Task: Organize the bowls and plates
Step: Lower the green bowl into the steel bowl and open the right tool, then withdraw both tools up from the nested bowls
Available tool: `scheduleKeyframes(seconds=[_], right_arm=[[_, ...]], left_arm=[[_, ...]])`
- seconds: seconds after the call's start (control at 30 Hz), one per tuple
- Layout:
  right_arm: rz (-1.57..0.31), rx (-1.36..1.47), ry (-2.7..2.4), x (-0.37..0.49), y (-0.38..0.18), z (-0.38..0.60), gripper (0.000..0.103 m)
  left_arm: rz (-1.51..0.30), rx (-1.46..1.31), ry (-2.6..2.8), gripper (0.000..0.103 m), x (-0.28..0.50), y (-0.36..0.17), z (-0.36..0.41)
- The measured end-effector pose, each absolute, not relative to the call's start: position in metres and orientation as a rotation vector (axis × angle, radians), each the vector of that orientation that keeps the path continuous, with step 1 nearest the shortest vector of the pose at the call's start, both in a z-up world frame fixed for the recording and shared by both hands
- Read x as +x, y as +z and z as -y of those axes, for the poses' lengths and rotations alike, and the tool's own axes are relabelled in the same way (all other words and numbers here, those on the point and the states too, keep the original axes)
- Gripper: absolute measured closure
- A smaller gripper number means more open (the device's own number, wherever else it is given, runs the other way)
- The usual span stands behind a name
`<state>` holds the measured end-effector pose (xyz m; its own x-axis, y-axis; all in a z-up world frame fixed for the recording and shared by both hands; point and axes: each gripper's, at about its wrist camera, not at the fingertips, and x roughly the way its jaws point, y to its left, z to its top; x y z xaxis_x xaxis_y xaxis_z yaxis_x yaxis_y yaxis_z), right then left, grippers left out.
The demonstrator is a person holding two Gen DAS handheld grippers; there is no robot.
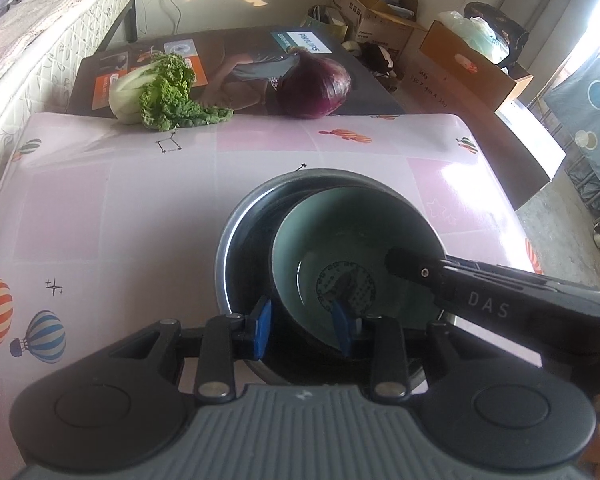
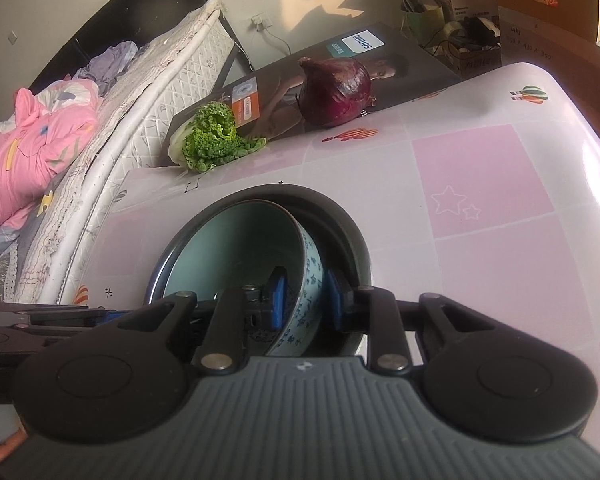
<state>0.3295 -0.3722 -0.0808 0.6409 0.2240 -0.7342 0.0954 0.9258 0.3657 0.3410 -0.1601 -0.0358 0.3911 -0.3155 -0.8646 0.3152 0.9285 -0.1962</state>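
Left gripper fingers straddle the bowl rim, slightly apart; right gripper fingers likewise bracket its patterned wall, pads not pressing; bowl sits tilted inside a dark pan on the desk; "DAS" marks the right gripper; box behind reads "PHILIPS".

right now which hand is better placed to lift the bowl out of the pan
Right, probably. The right gripper has a pad close on each side of the bowl wall, so a small squeeze grips it. The left gripper straddles the rim too, inside the pan, but with a wider gap.
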Motion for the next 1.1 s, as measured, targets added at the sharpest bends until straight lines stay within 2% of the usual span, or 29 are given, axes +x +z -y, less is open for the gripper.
scheduleKeyframes(seconds=[0.03, 0.27, 0.33, 0.4, 0.6, 0.77, 0.97, 1.1], right_arm=[[-0.878, 0.394, 0.073, 0.329, -0.081, 0.373, 0.075], [-0.858, 0.472, 0.086, 0.322, -0.074, 0.383, 0.064], [-0.842, 0.473, 0.086, 0.317, -0.068, 0.382, 0.057], [-0.820, 0.483, 0.095, 0.312, -0.060, 0.383, 0.055], [-0.754, 0.543, 0.119, 0.282, -0.033, 0.386, 0.055], [-0.740, 0.520, 0.100, 0.254, -0.022, 0.381, 0.055], [-0.781, 0.528, 0.015, 0.254, -0.033, 0.378, 0.066], [-0.758, 0.557, 0.051, 0.232, -0.028, 0.367, 0.066]], left_arm=[[-1.085, 0.000, -0.408, 0.062, 0.339, -0.031, 0.159], [-0.987, -0.011, -0.442, 0.049, 0.318, 0.003, 0.136], [-0.965, -0.023, -0.452, 0.043, 0.310, 0.011, 0.125], [-0.937, -0.035, -0.455, 0.040, 0.302, 0.017, 0.111], [-0.891, -0.047, -0.437, 0.034, 0.267, 0.030, 0.062], [-0.854, -0.040, -0.416, 0.033, 0.224, 0.032, 0.022], [-0.835, -0.081, -0.368, 0.033, 0.168, 0.017, -0.035], [-0.823, -0.113, -0.327, 0.033, 0.138, 0.006, -0.066]])
